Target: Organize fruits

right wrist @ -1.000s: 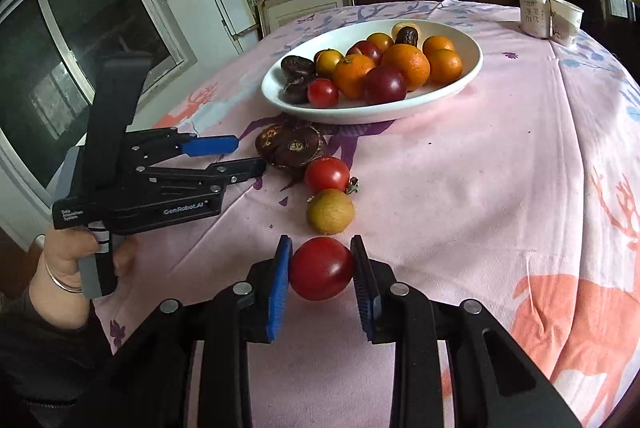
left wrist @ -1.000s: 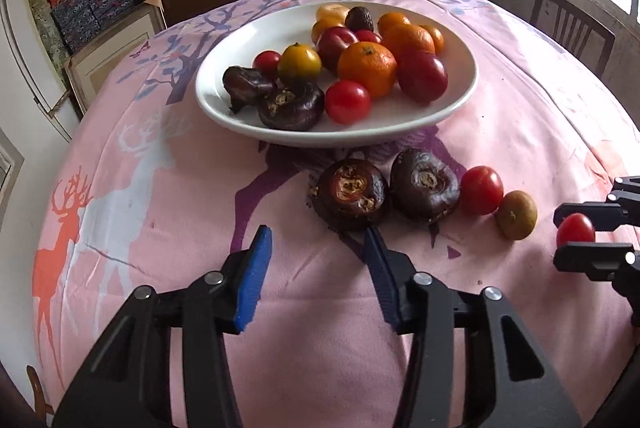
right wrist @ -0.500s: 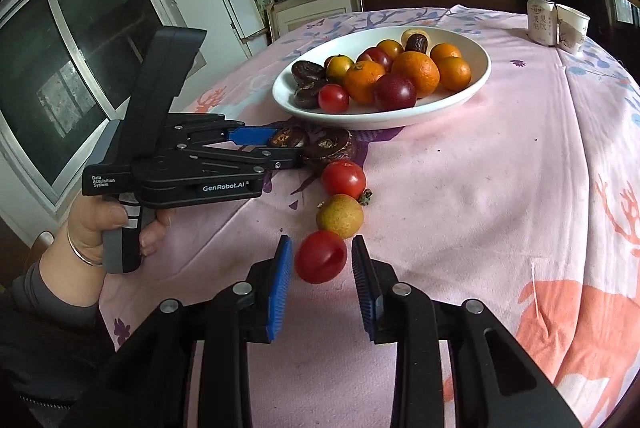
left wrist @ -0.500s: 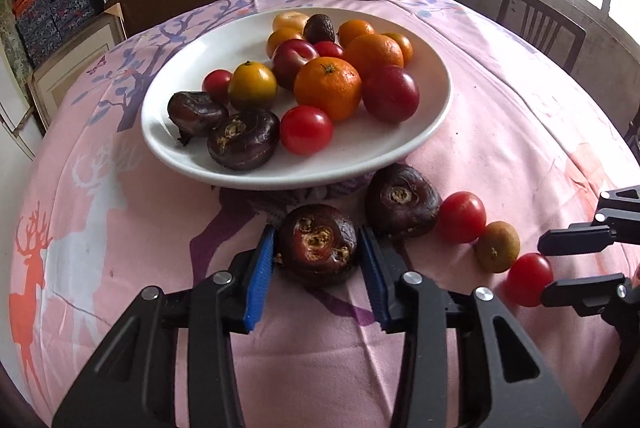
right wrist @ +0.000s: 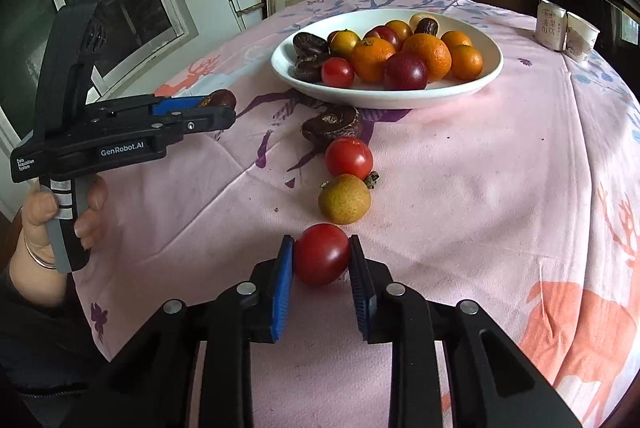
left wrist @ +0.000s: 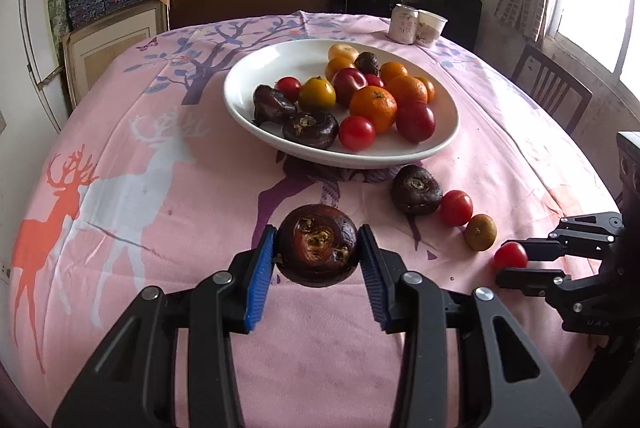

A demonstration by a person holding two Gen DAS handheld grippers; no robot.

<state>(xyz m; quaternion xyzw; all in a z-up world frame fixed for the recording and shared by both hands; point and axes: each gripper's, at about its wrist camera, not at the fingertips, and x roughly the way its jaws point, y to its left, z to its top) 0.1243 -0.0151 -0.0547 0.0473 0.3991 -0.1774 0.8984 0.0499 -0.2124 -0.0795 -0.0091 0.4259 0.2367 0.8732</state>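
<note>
A: Largest first: we see the pink deer-print tablecloth, and on it, toward twelve o'clock from our left gripper, the white plate heaped with oranges, tomatoes, plums and dark water chestnuts.

B: Agreed. Then our left gripper, clenched on a dark water chestnut, both blue pads against its sides. In the right wrist view it appears lifted off the cloth, out at nine o'clock.

A: And our right gripper grasps a red cherry tomato, pads touching either side; whether the tomato rests on the cloth, we cannot tell.

B: Loose fruit next, in a line running to twelve o'clock from that tomato: a brownish-yellow round fruit just beyond it, a second red tomato touching that, then another water chestnut by the plate's near rim.

A: Last, two small cups stand together at the far edge, about one o'clock of the plate
</note>
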